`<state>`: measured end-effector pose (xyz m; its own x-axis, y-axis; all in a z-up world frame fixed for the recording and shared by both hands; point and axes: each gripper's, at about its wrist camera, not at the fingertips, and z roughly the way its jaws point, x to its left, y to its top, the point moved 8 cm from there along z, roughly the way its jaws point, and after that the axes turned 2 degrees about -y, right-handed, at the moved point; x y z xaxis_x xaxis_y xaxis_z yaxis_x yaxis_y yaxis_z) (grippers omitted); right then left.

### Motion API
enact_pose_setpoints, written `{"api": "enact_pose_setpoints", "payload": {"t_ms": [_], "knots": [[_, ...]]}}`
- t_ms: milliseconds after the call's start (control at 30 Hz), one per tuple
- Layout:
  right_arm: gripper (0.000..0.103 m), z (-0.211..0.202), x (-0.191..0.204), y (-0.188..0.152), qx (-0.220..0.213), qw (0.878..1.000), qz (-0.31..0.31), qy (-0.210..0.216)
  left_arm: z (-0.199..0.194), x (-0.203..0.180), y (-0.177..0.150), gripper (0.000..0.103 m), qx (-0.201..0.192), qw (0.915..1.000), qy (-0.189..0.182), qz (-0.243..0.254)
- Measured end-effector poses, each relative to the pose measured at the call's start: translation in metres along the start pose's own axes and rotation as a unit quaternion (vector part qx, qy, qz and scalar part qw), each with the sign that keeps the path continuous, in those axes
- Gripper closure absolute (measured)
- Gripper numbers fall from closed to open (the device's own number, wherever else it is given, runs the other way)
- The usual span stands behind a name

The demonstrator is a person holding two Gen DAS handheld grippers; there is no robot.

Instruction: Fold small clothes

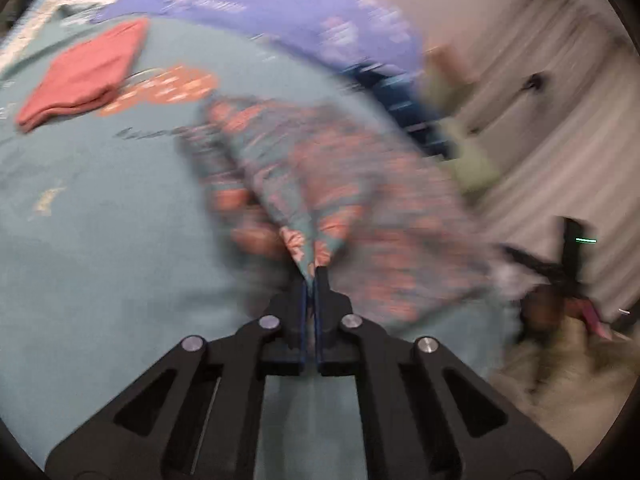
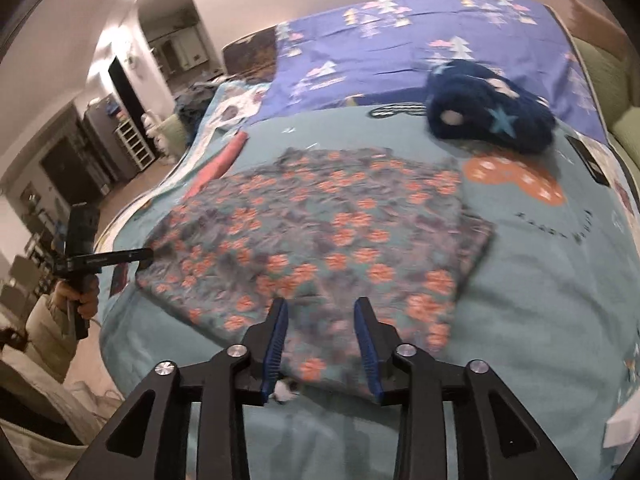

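- The teal quilted bedspread [image 2: 520,280] with orange motifs is the work surface; keep the fold on its flat middle, away from the edge at seven o'clock in the right wrist view.
- The task's thing, a grey-teal floral garment with orange blossoms [image 2: 320,232], lies mostly flat at the centre of the bed; its near hem sits just under the right gripper.
- A dark blue fluffy item with pale stars [image 2: 488,116] rests at one o'clock, well apart from the garment, so the fold should not sweep that far.
- A folded salmon-pink cloth [image 1: 80,76] lies at ten o'clock in the left wrist view, seemingly done; leave it alone.
- The left gripper [image 1: 311,276] has its jaws pressed together, pinching a raised peak of the floral fabric. That view is blurred, so how much cloth it holds I cannot tell. Judged best: lift only enough to clear the bed.
- The right gripper [image 2: 322,308] has its jaws spread, nothing pinched, with the hem between and below them. It likely needs to close on the matching corner before both carry the edge toward twelve o'clock.
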<state>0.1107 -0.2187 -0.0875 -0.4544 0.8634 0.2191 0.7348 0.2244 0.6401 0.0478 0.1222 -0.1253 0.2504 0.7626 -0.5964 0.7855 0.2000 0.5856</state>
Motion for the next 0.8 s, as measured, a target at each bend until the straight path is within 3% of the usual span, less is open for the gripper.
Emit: {"api": "enact_pose_setpoints", "payload": {"t_ms": [33, 67, 167, 200, 267, 300, 433, 533, 567, 633, 800], "knots": [[0.062, 0.004, 0.004, -0.001, 0.007, 1.0, -0.006, -0.003, -0.014, -0.019, -0.005, 0.099, -0.013, 0.9991, -0.031, 0.026], [0.062, 0.008, 0.008, -0.002, 0.015, 1.0, -0.013, -0.006, -0.02, -0.028, -0.008, 0.099, -0.013, 0.9984, -0.035, 0.041], [0.061, 0.019, 0.018, -0.002, 0.029, 0.999, -0.021, -0.008, -0.028, -0.032, -0.023, 0.097, 0.008, 0.9978, 0.01, 0.065], [0.061, 0.023, 0.022, -0.001, 0.029, 0.999, -0.021, -0.008, -0.028, -0.024, -0.025, 0.091, 0.011, 0.9974, 0.033, 0.063], [0.061, 0.028, 0.032, 0.002, 0.028, 0.999, -0.021, -0.001, -0.029, -0.006, -0.025, 0.055, 0.008, 0.9967, 0.067, 0.046], [0.061, 0.03, 0.04, 0.003, 0.028, 0.999, -0.024, 0.004, -0.029, 0.004, -0.024, 0.052, -0.002, 0.9967, 0.076, 0.028], [0.057, 0.038, 0.068, -0.003, 0.044, 0.996, -0.074, -0.024, -0.021, 0.016, -0.018, 0.052, -0.004, 0.9992, 0.038, -0.013], [0.057, 0.036, 0.072, 0.0, 0.046, 0.994, -0.089, -0.035, -0.017, 0.014, 0.003, 0.043, -0.006, 0.9999, 0.011, -0.008], [0.056, 0.034, 0.067, 0.006, 0.04, 0.995, -0.083, -0.038, -0.015, 0.016, 0.02, 0.038, -0.016, 0.9999, -0.001, -0.006], [0.053, 0.028, 0.049, 0.022, 0.021, 0.997, -0.061, -0.052, -0.008, 0.03, 0.047, 0.038, -0.03, 0.9995, 0.009, -0.008], [0.044, 0.024, -0.05, 0.072, -0.013, 0.991, 0.073, -0.114, 0.037, 0.071, 0.085, 0.038, 0.005, 0.9985, 0.034, -0.043]]}}
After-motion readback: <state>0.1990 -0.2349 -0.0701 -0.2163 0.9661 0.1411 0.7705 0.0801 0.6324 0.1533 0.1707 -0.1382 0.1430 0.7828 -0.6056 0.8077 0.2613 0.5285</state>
